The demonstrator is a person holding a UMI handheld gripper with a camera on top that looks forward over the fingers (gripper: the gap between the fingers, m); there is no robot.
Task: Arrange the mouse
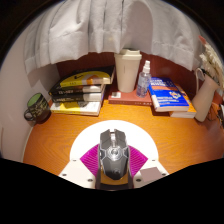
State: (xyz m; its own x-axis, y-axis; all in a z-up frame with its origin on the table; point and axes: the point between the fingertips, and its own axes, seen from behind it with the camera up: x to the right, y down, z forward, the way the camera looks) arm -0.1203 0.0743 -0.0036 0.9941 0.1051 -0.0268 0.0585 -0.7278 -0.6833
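A black and grey computer mouse (113,153) sits between my two fingers, its nose pointing away from me. The magenta pads (91,157) press against both of its sides. My gripper (113,160) is shut on the mouse and holds it over the near part of a round white mat (112,129) on the wooden desk (60,140). The mouse's rear end hides the gap between the fingers.
A stack of books (80,90) stands at the back left with a dark green mug (37,108) beside it. A white container (128,70), a small spray bottle (144,78) and a blue book (172,97) stand at the back right. A white curtain hangs behind.
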